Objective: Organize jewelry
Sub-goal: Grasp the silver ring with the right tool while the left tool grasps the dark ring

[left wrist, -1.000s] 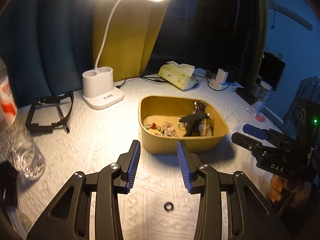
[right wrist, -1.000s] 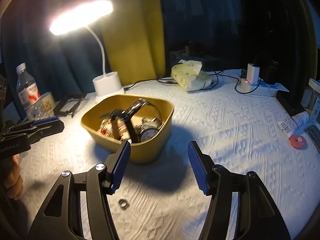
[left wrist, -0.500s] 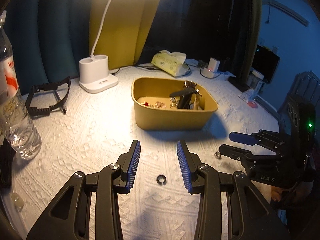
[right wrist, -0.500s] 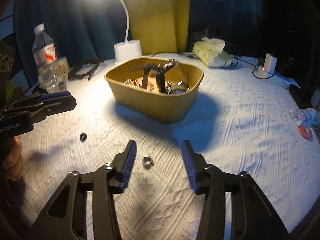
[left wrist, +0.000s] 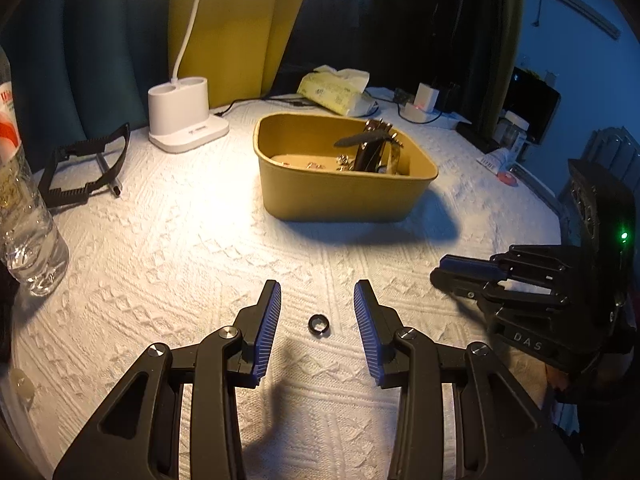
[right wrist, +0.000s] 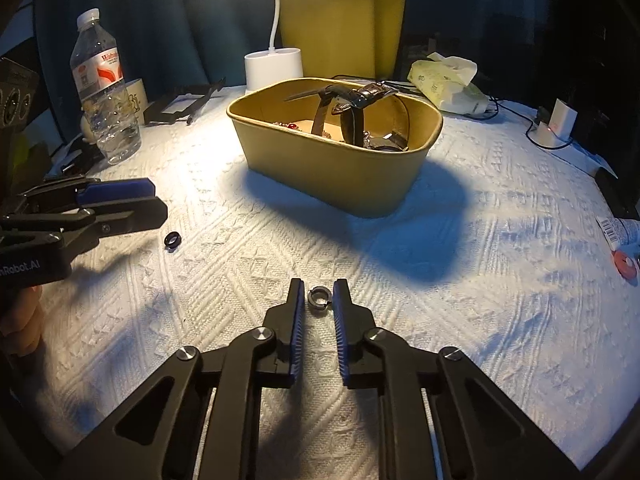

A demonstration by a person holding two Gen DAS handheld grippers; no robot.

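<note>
My right claw [right wrist: 318, 302] is down on the white textured cloth covering the desk [right wrist: 480, 280], and its jaws have just been closing. They now stand narrow, with the silver ring [right wrist: 319, 294] between the blue pads at the very tips. The ring lies flat on the cloth, and I cannot tell whether the pads actually press on it or only flank it.

My left claw [left wrist: 317, 312] hangs about half open just above the cloth, holding nothing. The black ring [left wrist: 318, 325] lies flat between its two fingers, clear of both pads.

Both rings sit toward the near edge of the desk, the black one to the left of the silver one. Beyond them, about mid-desk, stands the tan tub [right wrist: 336, 160], with watches [right wrist: 356, 100] and small jewelry pieces inside. A white lamp base [left wrist: 184, 116] stands toward the far edge, and a water bottle [right wrist: 102, 84] stands near the left edge.
</note>
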